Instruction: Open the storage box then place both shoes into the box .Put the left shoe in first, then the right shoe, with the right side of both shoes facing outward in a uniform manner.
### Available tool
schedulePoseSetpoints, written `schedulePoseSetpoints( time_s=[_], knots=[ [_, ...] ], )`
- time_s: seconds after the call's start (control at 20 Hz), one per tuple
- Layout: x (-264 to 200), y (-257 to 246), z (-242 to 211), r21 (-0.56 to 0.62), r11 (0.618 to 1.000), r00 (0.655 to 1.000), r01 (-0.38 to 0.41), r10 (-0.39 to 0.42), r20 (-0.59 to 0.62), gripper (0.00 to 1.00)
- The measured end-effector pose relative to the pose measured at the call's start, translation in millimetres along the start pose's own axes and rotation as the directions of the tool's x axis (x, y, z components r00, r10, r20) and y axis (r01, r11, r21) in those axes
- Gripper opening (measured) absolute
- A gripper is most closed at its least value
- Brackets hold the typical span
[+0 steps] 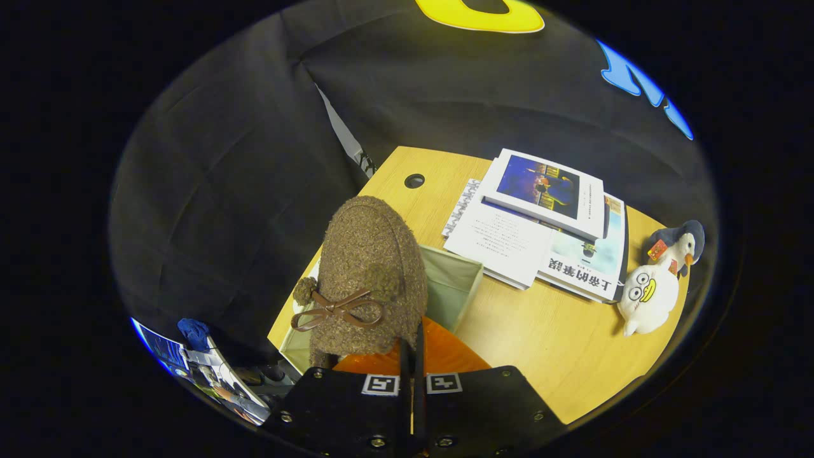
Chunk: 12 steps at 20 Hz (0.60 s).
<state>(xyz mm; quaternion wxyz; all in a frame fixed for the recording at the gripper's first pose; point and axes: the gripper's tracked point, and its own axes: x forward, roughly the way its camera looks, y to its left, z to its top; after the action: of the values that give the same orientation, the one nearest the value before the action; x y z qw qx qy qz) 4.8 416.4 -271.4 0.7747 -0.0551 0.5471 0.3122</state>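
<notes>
A brown fuzzy shoe (pixel 372 273) with a small brown bow and pom-poms hangs, toe pointing away, just ahead of the hand-held gripper (pixel 412 356). The gripper's two fingers are drawn close together, clamped on the back edge of the shoe, whose orange lining shows right in front of them. Directly beneath the shoe sits an open, pale fabric storage box (pixel 453 286), standing at the near left corner of the light wooden worktop (pixel 559 343). Beyond the box, toward the far edge of the worktop, lies a stack of books and magazines (pixel 547 222). At the right edge of the worktop, a white plush duck (pixel 648 292) rests next to a smaller penguin toy (pixel 683 245). A round cable hole (pixel 414 180) sits near the far left corner.
</notes>
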Motion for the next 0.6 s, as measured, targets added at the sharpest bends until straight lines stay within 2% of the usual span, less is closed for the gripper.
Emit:
schedulePoseSetpoints(
  time_s=[0.3, 0.5, 0.6],
  knots=[
    [23, 16, -23, 0.04, 0.999, 0.999, 0.001, 0.001, -0.034, 0.02],
    [27, 34, -22, 0.034, 0.998, 0.998, -0.054, 0.055, -0.022, 0.06],
    [20, 42, -20, 0.02, 0.996, 0.996, -0.089, 0.089, -0.006, 0.2]
  ],
)
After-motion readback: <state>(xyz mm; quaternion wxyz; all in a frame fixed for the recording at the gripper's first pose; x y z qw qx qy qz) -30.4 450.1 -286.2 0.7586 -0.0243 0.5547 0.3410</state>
